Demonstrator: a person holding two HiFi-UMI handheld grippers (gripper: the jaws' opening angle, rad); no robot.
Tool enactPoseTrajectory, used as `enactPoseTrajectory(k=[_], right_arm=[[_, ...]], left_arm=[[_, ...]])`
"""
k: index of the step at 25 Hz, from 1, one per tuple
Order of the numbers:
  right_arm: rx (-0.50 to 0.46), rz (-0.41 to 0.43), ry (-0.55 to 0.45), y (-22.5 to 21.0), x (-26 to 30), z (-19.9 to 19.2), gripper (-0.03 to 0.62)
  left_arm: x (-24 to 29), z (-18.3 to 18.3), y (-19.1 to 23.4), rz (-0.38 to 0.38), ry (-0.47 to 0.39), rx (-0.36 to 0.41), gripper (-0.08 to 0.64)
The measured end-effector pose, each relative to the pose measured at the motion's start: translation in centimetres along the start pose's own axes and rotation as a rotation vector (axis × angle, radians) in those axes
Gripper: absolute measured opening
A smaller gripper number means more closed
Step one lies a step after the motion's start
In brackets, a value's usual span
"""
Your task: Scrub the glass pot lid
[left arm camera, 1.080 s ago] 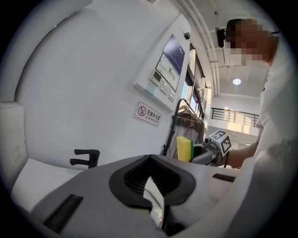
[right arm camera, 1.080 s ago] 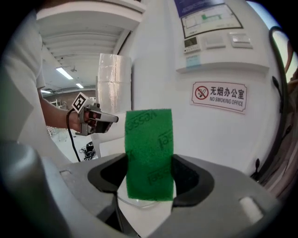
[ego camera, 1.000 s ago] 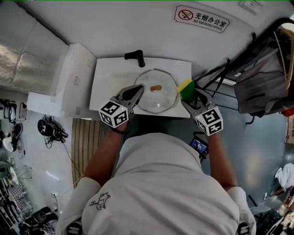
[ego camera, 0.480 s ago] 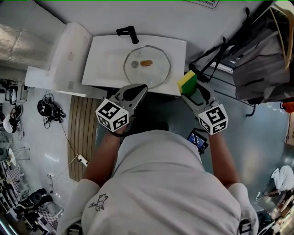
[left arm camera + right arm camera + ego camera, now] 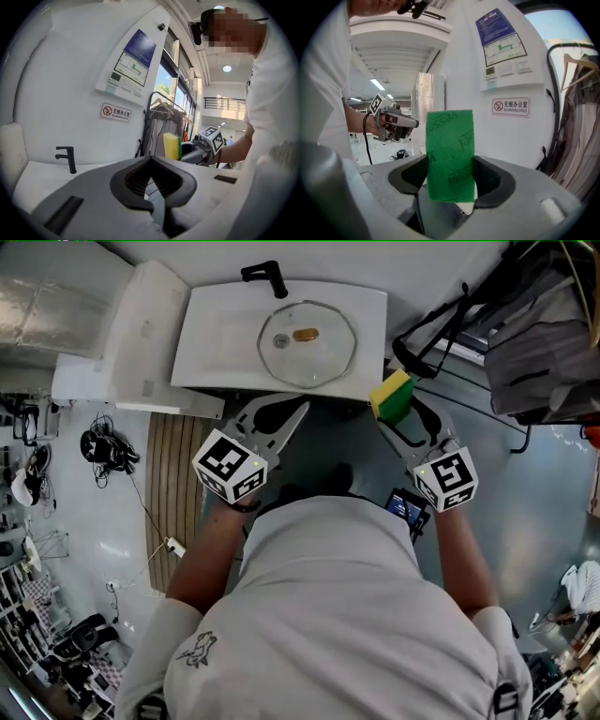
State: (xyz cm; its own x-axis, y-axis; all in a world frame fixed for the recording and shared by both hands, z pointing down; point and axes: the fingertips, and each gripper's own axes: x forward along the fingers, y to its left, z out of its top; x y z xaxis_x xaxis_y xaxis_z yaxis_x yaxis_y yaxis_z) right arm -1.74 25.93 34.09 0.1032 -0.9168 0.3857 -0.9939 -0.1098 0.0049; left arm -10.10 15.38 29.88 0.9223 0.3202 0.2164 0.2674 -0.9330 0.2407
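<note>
Both grippers have drawn back from the sink since the earlier frame. Then they reached over the near edge of the lid; now they hang below the front edge of the basin, apart from it.

The round glass pot lid (image 5: 319, 357) lies flat, brown knob up, in the white sink basin (image 5: 216, 343) at the upper middle of the head view. The black tap (image 5: 267, 276) stands just behind it. Nothing touches the lid. To its lower left, my left gripper (image 5: 298, 409) has its jaws closed together with nothing between them. To its lower right, my right gripper (image 5: 403, 420) is clamped on the yellow sponge with the green scouring face (image 5: 392, 397), which stands up out of the jaws.

I judge that no scrubbing is in hand at this moment. It may be a pause between passes or the end of the work; I cannot tell which. If more scrubbing is wanted, the next move calls for bringing the sponge up again and laying its green face flat on the glass. The left gripper should then steady the rim so that the lid does not slide.
</note>
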Motion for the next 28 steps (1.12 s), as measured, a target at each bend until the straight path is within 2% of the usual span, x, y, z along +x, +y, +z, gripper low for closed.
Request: enactPoseTrajectory(k=[6,17,28], right_arm=[[0.005,-0.037,-0.007,5.6,0.0,0.8,0.295],[-0.003,-0.083,-0.066,18.9,1.1,4.0,0.295],[-0.001,-0.120,-0.108,29.0,-0.2,5.2,0.295]], left_arm=[[-4.5,-0.4,-1.4,-0.061,0.010,0.034,-0.002],[-18.1,-1.5,-1.1,-0.070,-0.038,0.057,-0.002],[-28.1,-2.4,-4.2,-0.063,-0.079,0.076,-0.002]])
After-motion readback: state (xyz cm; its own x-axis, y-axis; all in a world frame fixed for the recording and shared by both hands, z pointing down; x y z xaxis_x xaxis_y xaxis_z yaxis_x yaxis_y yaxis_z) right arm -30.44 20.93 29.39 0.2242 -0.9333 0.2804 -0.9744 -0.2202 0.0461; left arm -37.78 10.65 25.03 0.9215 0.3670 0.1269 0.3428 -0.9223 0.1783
